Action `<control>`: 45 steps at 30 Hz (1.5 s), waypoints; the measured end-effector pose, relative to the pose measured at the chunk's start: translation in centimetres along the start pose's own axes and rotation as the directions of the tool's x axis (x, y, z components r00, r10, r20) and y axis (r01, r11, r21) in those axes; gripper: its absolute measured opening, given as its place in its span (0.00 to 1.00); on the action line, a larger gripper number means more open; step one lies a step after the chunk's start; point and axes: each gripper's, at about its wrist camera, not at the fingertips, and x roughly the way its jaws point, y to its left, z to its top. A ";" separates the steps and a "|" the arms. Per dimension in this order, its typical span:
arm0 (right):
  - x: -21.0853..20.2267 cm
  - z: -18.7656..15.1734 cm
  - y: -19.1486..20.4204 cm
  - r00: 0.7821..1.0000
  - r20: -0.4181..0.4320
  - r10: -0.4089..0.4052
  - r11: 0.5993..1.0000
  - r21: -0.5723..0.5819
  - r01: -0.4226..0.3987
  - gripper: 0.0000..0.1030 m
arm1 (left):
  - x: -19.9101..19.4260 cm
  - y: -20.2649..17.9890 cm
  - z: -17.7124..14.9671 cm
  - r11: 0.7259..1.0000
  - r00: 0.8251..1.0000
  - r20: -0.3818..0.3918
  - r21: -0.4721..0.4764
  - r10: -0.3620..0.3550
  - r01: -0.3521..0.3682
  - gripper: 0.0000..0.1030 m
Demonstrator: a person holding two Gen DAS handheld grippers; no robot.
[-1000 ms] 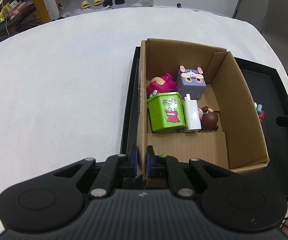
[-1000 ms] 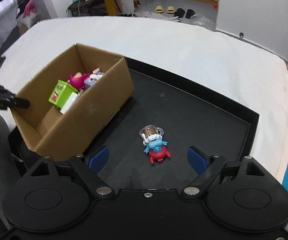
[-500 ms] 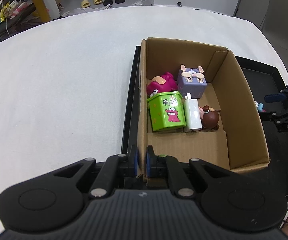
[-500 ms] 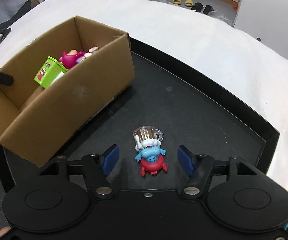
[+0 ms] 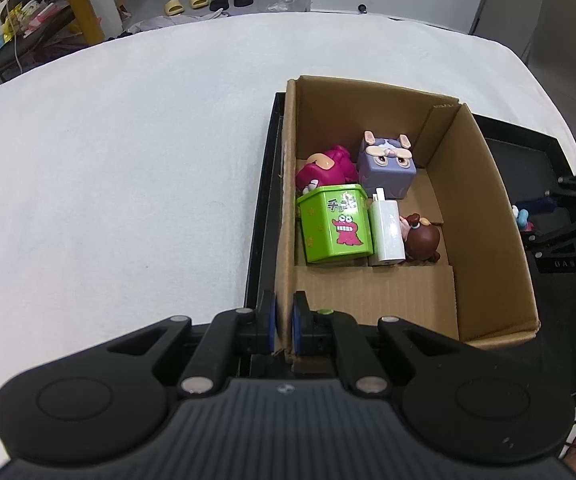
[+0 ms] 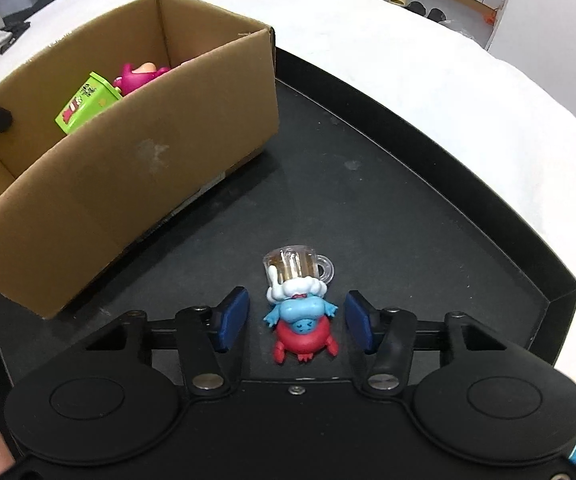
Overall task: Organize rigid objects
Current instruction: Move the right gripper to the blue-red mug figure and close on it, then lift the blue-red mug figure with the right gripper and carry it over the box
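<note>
A small blue-and-red figure with a beer mug on its head [image 6: 299, 306] lies on the black tray [image 6: 428, 216]. My right gripper [image 6: 296, 320] is open, its blue pads either side of the figure, not touching it. My left gripper [image 5: 283, 326] is shut on the near wall of the cardboard box [image 5: 288, 216]. The box [image 6: 135, 156] holds a green tin [image 5: 336, 230], a pink toy [image 5: 326, 170], a purple cube [image 5: 386, 162], a white charger [image 5: 386, 232] and a brown-haired figure [image 5: 422, 238].
The box stands on the black tray's left side. The tray lies on a white tablecloth [image 5: 127, 160]. The right gripper shows at the far right of the left wrist view [image 5: 568, 224]. Furniture and slippers stand on the floor beyond the table.
My right gripper has moved down and forward to the figure, which now lies between its open fingers. The left gripper has stayed shut on the box wall.
</note>
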 end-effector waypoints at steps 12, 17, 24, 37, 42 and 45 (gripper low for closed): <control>-2.0 -0.1 1.0 1.000 -0.012 0.016 0.998 0.064 -0.015 0.37 | -0.3 0.2 -0.2 1.000 1.000 0.007 -0.013 -0.006 0.006 0.07; -4.0 0.2 1.2 1.000 -0.012 -0.009 0.994 0.110 0.010 0.37 | -0.4 0.3 -0.2 1.000 1.000 0.011 -0.016 -0.016 0.016 0.07; -5.2 1.0 1.7 0.998 -0.037 -0.052 0.983 0.173 0.058 0.37 | -0.5 0.6 -0.3 0.999 0.999 0.020 -0.022 -0.039 0.039 0.08; -9.7 4.2 3.4 0.996 0.033 -0.080 0.977 0.202 0.072 0.37 | -0.5 1.2 -0.5 0.998 0.997 0.038 -0.009 -0.065 0.065 0.08; -11.2 6.1 3.9 0.995 0.068 -0.074 0.976 0.211 0.058 0.37 | -0.4 1.4 -0.4 0.997 0.996 0.040 -0.010 -0.074 0.074 0.08; -11.9 7.2 4.4 0.994 0.084 -0.075 0.978 0.203 0.057 0.37 | -0.3 1.5 -0.4 0.997 0.996 0.041 -0.016 -0.078 0.079 0.08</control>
